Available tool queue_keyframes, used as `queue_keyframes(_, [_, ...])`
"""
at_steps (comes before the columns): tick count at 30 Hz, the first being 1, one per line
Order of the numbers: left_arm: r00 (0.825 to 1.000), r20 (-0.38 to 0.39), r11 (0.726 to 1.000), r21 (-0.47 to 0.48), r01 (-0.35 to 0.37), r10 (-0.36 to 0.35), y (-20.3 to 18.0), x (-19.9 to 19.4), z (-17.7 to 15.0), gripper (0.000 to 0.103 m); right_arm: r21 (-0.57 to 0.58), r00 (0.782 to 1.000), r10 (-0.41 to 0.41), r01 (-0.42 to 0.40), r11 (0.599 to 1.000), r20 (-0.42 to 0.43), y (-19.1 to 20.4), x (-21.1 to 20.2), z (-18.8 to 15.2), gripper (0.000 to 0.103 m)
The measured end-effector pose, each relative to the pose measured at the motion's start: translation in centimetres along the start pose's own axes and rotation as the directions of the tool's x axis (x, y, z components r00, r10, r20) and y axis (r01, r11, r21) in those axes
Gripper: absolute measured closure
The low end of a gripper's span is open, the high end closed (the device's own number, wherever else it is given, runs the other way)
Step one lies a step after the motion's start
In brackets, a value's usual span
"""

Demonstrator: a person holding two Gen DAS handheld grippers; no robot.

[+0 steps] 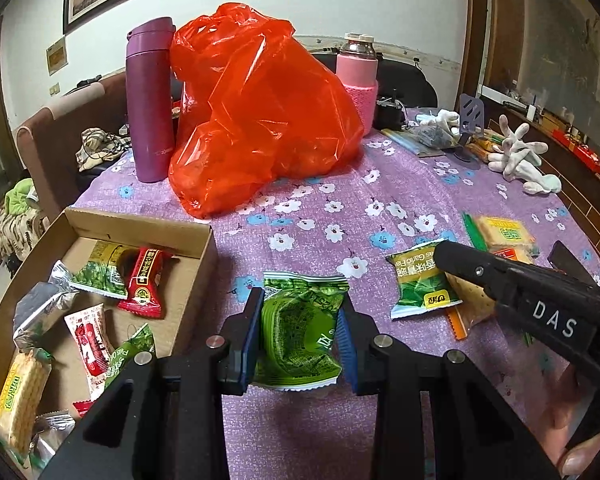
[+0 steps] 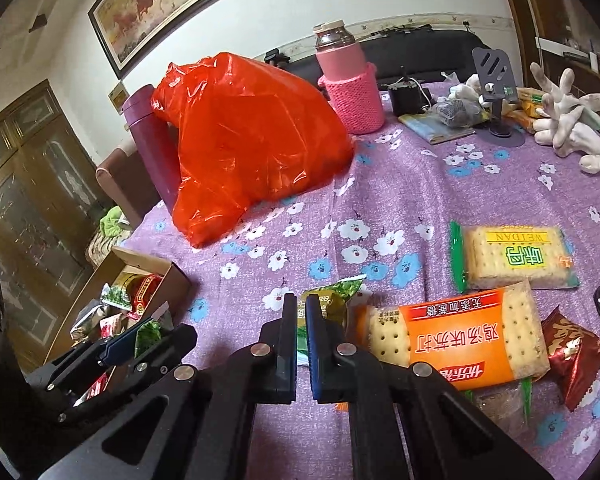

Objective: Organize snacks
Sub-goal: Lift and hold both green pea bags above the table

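the left gripper (image 1: 300, 332) held a crinkled green foil snack packet (image 1: 300, 336) pinched between its blue-padded fingers (image 1: 249, 332), just above the purple flower-print tablecloth (image 1: 340, 208) and immediately right of the shallow brown cardboard box (image 1: 204, 248). inside the box lay a red wrapped candy (image 1: 144, 282), a green pea packet (image 1: 100, 270), a silver foil pouch (image 1: 40, 316), a red-and-white sachet (image 1: 90, 340) and a pale cracker pack (image 1: 20, 396).

the right gripper (image 2: 301, 344) showed its fingers drawn nearly together with only a narrow slit between them and nothing gripped; beyond the tips lay a green-and-yellow pea snack packet (image 2: 332, 300). beside it sat an orange-labelled cracker pack (image 2: 460, 340), a yellow-labelled cracker pack with green ends (image 2: 512, 256) and a dark red candy wrapper (image 2: 576, 356).

farther back stood a crumpled red plastic bag (image 2: 252, 140), a purple flask (image 1: 148, 104) touching it, and a pink bottle in a knitted sleeve (image 2: 352, 88).
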State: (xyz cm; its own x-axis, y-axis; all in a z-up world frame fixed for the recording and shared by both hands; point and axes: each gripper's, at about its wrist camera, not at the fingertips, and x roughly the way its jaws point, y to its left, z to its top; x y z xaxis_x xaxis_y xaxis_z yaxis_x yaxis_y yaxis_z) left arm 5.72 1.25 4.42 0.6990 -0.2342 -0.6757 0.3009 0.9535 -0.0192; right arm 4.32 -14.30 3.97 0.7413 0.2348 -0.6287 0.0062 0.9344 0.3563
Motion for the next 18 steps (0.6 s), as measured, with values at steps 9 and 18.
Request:
queue_keyframes(9, [1.000, 0.006, 1.000, -0.030, -0.003, 0.003, 0.6, -0.3, 0.3, 0.070, -0.065, 0.993, -0.118, 0.116, 0.991, -0.028, 0.5, 2.0, -0.1, 0.069])
queue_keyframes(18, [1.000, 0.003, 0.999, -0.044, 0.006, -0.006, 1.0, -0.5, 0.2, 0.071, -0.168, 0.968, -0.228, 0.209, 0.963, -0.107, 2.1, 5.8, -0.3, 0.061])
